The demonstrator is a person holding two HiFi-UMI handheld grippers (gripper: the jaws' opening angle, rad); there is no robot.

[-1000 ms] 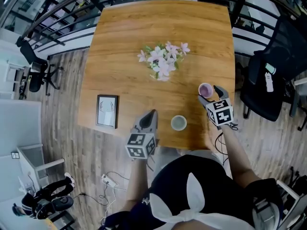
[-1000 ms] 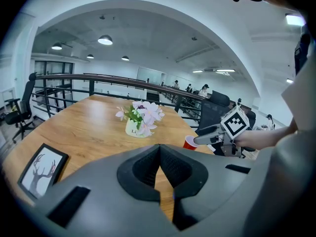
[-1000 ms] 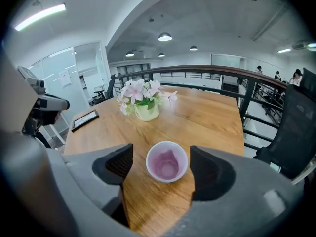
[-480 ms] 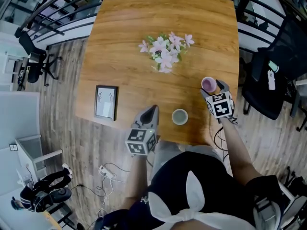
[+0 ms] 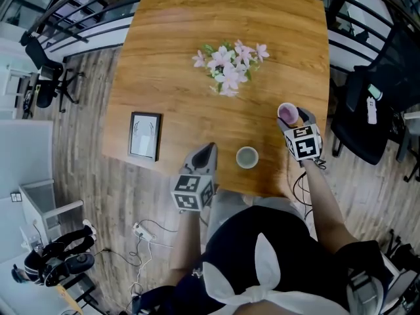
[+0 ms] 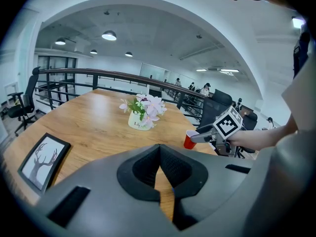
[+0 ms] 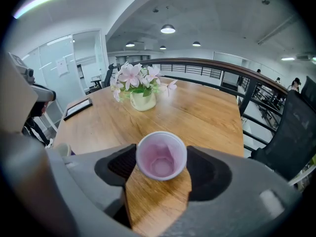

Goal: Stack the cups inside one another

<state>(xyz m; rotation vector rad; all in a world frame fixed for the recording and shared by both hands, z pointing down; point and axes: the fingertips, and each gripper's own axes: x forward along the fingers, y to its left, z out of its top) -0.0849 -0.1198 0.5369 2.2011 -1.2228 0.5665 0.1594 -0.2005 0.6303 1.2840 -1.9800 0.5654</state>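
Right gripper, jaws closing around the upright pink cup near the table's right edge, its wall not yet visibly squeezed; left gripper clenched and empty. A second cup stands near the front edge. The pink cup appears thin, light and crushable: grip mid-wall, gently.
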